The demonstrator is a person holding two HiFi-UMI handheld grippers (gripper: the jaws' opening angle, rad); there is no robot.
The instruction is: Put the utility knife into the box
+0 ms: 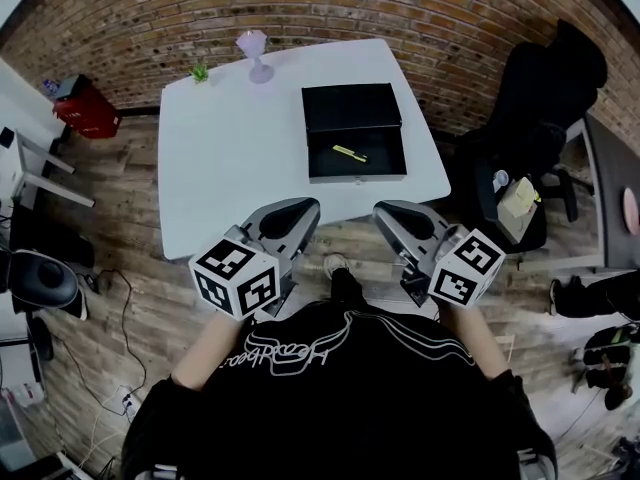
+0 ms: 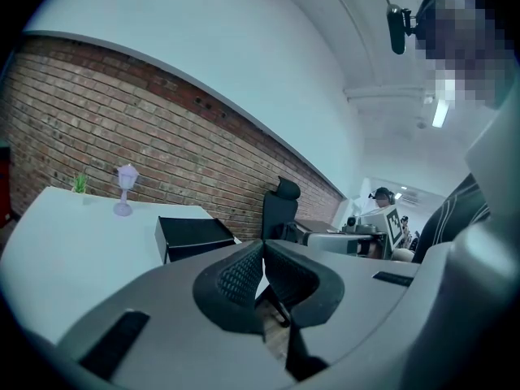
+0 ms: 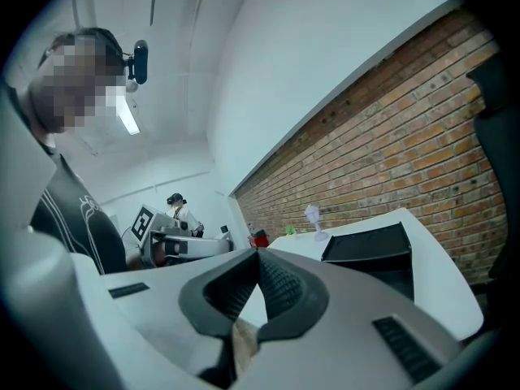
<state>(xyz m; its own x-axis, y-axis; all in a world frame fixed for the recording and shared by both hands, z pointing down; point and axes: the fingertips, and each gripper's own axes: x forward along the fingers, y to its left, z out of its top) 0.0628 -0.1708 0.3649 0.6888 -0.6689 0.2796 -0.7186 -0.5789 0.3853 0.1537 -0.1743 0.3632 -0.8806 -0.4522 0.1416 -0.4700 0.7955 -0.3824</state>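
Observation:
A black box [image 1: 356, 133] lies open on the white table [image 1: 230, 158], its lid folded back toward the brick wall. A yellow utility knife [image 1: 349, 153] rests inside the box tray. Both grippers hang off the table's near edge, close to the person's body. My left gripper [image 1: 304, 208] is shut with nothing between its jaws; its tips [image 2: 262, 244] touch. My right gripper [image 1: 385, 211] is likewise shut and empty, tips [image 3: 257, 254] together. The box [image 2: 192, 236] shows beyond the left jaws and the box [image 3: 370, 246] beyond the right jaws.
A lilac goblet-shaped ornament [image 1: 253, 54] and a small green plant [image 1: 199, 71] stand at the table's far edge. A black office chair [image 1: 540, 118] sits right of the table, a red case [image 1: 86, 110] at far left. Wooden floor lies below the grippers.

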